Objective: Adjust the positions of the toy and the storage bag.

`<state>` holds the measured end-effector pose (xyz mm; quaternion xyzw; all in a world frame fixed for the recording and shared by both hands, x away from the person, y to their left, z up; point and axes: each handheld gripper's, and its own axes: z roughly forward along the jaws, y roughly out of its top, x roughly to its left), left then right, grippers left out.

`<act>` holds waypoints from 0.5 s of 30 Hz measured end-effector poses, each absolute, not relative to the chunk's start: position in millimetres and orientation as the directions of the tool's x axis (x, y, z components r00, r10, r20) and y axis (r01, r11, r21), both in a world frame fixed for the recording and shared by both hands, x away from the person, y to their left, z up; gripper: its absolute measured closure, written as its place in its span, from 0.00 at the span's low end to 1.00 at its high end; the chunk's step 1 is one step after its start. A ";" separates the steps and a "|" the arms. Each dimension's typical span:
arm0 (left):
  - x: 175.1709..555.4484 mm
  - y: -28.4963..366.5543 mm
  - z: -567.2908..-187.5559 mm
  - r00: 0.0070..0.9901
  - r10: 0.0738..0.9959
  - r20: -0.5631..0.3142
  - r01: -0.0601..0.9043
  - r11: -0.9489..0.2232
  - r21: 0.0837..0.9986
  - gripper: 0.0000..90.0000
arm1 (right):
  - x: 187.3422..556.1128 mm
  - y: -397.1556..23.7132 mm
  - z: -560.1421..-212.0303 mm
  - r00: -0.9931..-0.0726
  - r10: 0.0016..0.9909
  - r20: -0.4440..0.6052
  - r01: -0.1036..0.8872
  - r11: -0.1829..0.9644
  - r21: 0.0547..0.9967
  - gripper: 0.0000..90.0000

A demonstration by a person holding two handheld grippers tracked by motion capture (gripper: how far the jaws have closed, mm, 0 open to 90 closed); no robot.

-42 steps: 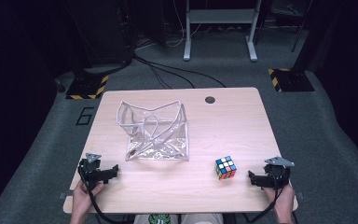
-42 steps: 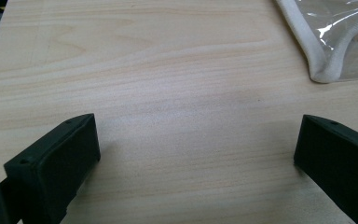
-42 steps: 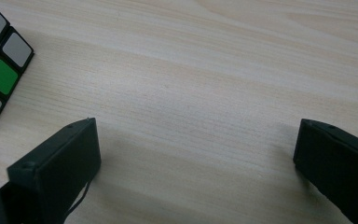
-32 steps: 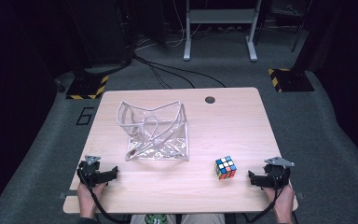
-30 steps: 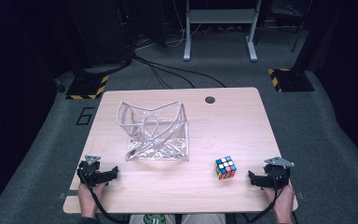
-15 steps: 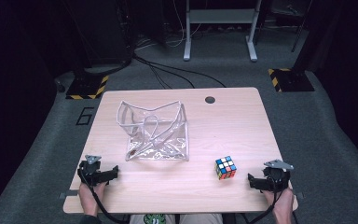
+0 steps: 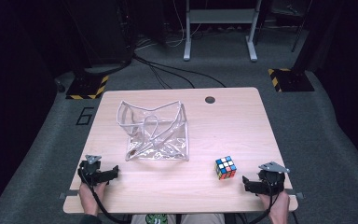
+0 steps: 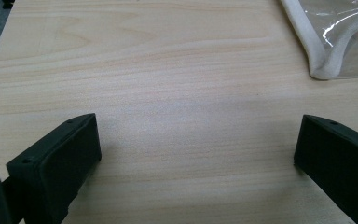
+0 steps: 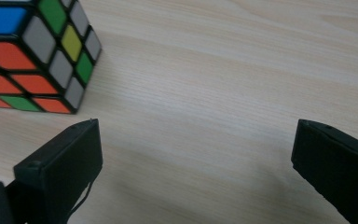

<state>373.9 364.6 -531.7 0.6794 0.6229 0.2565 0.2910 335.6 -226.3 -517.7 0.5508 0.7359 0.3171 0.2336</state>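
Observation:
A clear plastic pouch [image 7: 154, 132] with a white rim lies open on the wooden table [image 7: 233, 126], left of centre. Its corner [image 8: 328, 51] shows at the top right of the left gripper view. A scrambled colour cube [image 7: 225, 167] stands near the front right, and it sits at the top left in the right gripper view [image 9: 32, 51]. My left gripper [image 7: 113, 171] rests at the front left edge, open, with bare wood between its jaws. My right gripper [image 7: 245, 183] rests at the front right, open, just right of the cube and apart from it.
A round cable hole [image 7: 209, 100] sits near the table's far edge. Grey carpet surrounds the table, with cables [image 7: 168, 70] and a desk frame [image 7: 219, 28] beyond. Yellow-black striped bases [image 7: 86, 86] stand on the floor at both far corners.
My right gripper has slid a little toward the front edge of the table. The left gripper, pouch and cube have stayed put.

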 end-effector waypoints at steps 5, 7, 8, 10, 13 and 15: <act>373.9 364.5 -531.7 0.092 0.996 -0.014 0.697 -0.054 0.715 0.00 | 330.8 -215.1 -511.7 -0.310 0.950 0.037 0.648 0.183 0.739 0.01; 373.9 364.5 -531.7 0.092 0.996 -0.015 0.697 -0.054 0.715 0.00 | 330.1 -212.0 -510.8 -0.317 0.948 0.037 0.647 0.188 0.739 0.01; 373.9 364.5 -531.7 0.091 0.996 -0.014 0.697 -0.054 0.715 0.00 | 329.7 -209.5 -510.2 -0.323 0.946 0.035 0.647 0.194 0.737 0.01; 374.0 364.4 -531.7 0.091 0.996 -0.013 0.698 -0.054 0.714 0.00 | 328.6 -202.9 -509.1 -0.343 0.939 0.039 0.645 0.206 0.736 0.01; 374.0 364.6 -531.6 0.091 0.996 -0.010 0.698 -0.056 0.714 0.00 | 328.3 -199.0 -508.3 -0.353 0.935 0.038 0.644 0.213 0.735 0.01; 374.0 364.5 -531.7 0.091 0.996 -0.013 0.697 -0.054 0.715 0.00 | 328.1 -193.1 -506.7 -0.363 0.931 0.042 0.642 0.216 0.736 0.01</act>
